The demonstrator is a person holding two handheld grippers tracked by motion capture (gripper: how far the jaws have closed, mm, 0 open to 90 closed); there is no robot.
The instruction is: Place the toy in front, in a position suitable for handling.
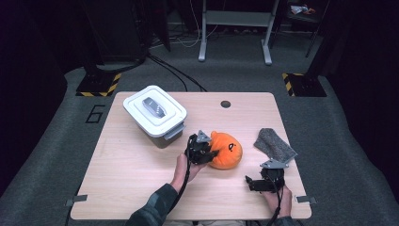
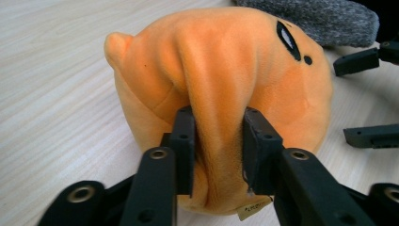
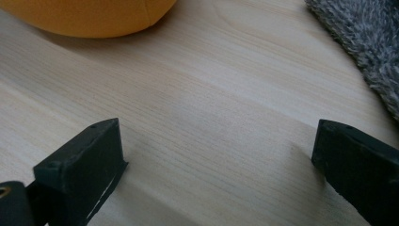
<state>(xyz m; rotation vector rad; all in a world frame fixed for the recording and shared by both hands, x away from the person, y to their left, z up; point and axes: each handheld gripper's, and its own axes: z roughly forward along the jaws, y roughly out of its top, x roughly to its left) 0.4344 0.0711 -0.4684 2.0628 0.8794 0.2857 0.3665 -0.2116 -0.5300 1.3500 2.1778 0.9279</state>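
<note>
Grasp step: left gripper (image 2: 214,141) pinches a fold of the round orange plush toy (image 2: 221,70) on the pale wooden table (image 1: 131,169), right gripper (image 3: 216,160) resting wide open beside it; next move likely a lift toward the lidded white plastic box (image 1: 155,113) beyond.

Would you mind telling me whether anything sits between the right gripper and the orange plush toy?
Nothing visible does: bare table lies between the open right gripper and the orange plush toy, which the left gripper pinches.
</note>
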